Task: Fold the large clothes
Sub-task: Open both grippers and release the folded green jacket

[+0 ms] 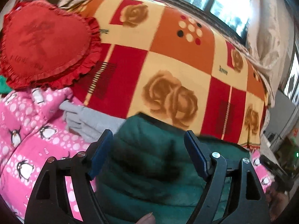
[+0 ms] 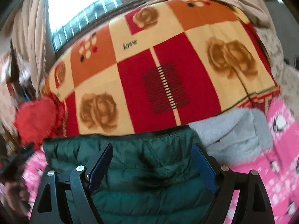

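Note:
A dark green quilted puffer jacket [image 1: 149,160] lies folded on the bed, on a pink penguin-print quilt [image 1: 28,140]. My left gripper [image 1: 147,136] hovers over the jacket with its blue pads wide apart and nothing between them. In the right wrist view the same green jacket [image 2: 149,168] lies below my right gripper [image 2: 155,149], which also stands open above it, holding nothing. A grey fleece garment [image 2: 235,138] sits folded beside the jacket; in the left wrist view the grey garment [image 1: 89,123] lies left of it.
A red, orange and cream rose-patterned blanket [image 1: 177,65] covers the bed beyond the clothes. A red heart-shaped frilled cushion [image 1: 46,43] rests at the far left, seen also as the cushion [image 2: 37,117]. Beige curtains [image 1: 269,33] and a bright window [image 2: 84,9] stand behind the bed.

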`<control>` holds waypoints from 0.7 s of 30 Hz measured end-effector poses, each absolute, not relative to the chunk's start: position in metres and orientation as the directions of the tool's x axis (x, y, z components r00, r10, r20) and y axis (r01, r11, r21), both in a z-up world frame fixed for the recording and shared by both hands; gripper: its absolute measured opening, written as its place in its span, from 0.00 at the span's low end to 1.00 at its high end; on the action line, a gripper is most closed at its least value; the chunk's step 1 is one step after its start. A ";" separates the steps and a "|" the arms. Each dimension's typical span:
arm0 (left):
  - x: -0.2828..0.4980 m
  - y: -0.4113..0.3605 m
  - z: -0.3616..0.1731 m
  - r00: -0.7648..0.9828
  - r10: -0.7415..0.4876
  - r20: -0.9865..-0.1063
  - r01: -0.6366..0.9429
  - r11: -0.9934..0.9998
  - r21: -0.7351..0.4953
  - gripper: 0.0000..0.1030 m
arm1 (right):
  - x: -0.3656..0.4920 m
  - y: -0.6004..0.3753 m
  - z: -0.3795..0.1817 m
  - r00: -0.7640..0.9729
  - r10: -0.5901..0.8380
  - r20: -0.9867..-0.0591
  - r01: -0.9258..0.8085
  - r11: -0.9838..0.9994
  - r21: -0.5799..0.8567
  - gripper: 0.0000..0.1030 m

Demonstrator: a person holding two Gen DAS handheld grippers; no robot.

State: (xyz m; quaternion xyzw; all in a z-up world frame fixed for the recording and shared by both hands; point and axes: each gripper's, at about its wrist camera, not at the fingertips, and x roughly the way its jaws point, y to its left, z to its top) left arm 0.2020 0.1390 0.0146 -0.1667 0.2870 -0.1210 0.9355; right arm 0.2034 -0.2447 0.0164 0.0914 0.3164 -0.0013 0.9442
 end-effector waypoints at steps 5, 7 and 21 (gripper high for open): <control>0.244 0.112 0.003 0.749 -0.250 -0.614 0.125 0.963 -0.240 0.77 | 0.251 -0.236 -0.017 0.652 0.066 -0.755 0.046 0.991 0.126 0.81; 0.264 0.108 -0.018 0.709 -0.224 -0.669 0.098 0.970 -0.221 0.77 | 0.262 -0.236 -0.040 0.590 0.029 -0.807 0.054 0.996 0.075 0.85; 0.287 0.100 -0.095 0.558 -0.175 -0.811 0.049 0.983 -0.178 0.80 | 0.264 -0.260 -0.080 0.542 0.084 -0.836 0.044 0.991 0.128 1.00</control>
